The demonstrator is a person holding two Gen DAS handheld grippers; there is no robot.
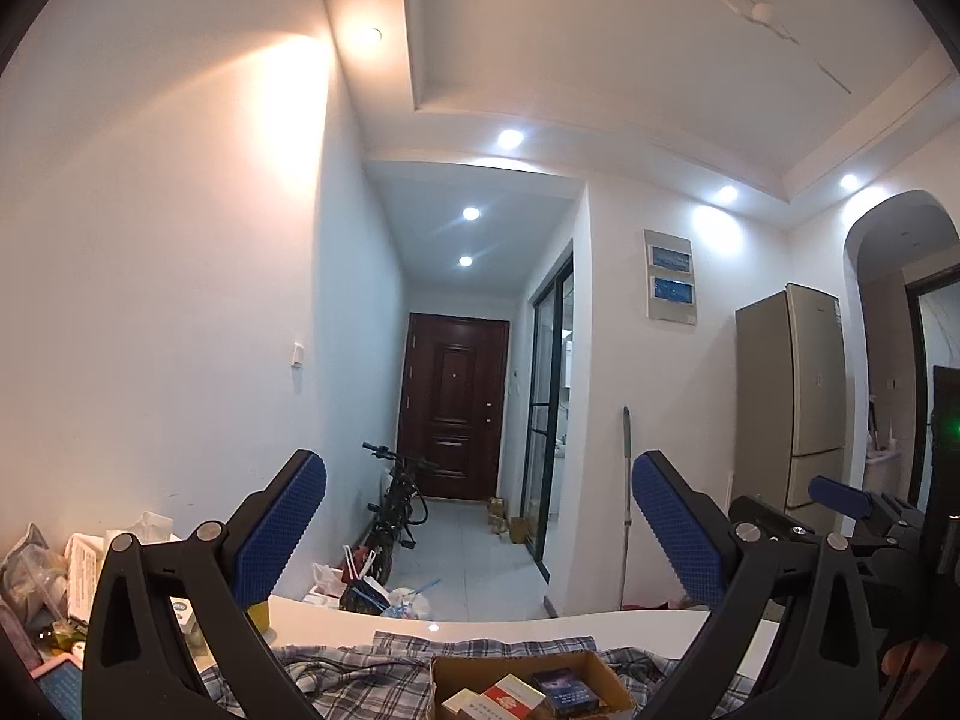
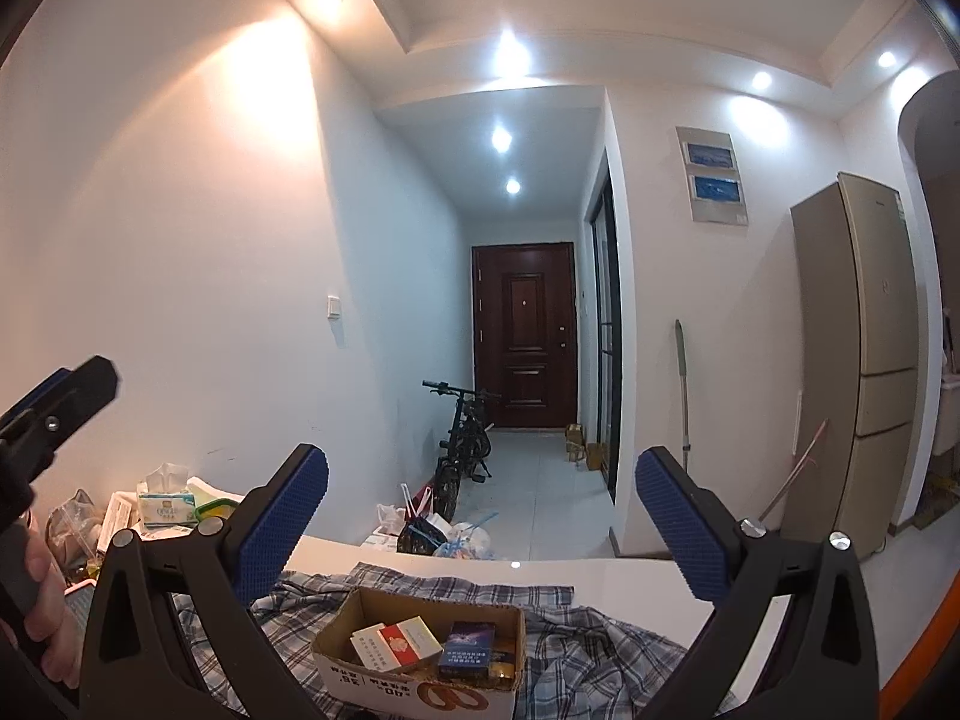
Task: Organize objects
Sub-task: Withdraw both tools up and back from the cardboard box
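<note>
A small open cardboard box [image 2: 414, 675] sits on a plaid cloth [image 2: 576, 642] on the white table. Inside it lie a red-and-white pack [image 2: 399, 642] and a dark blue pack [image 2: 468, 648]. The box also shows in the left wrist view [image 1: 606, 675], low in the frame. My left gripper [image 1: 480, 531] is open and empty, raised above the box and pointing down the hallway. My right gripper [image 2: 483, 531] is open and empty, raised above the box. The left gripper shows at the left edge of the right wrist view [image 2: 54, 408].
Clutter lies at the table's left end: a tissue pack [image 2: 165, 501], bags and papers. Beyond the table's far edge [image 2: 540, 567] are bags on the floor [image 2: 432, 531], a bicycle [image 2: 462, 438], a dark door [image 2: 525, 330], a mop [image 2: 684, 384] and a fridge [image 2: 864, 360].
</note>
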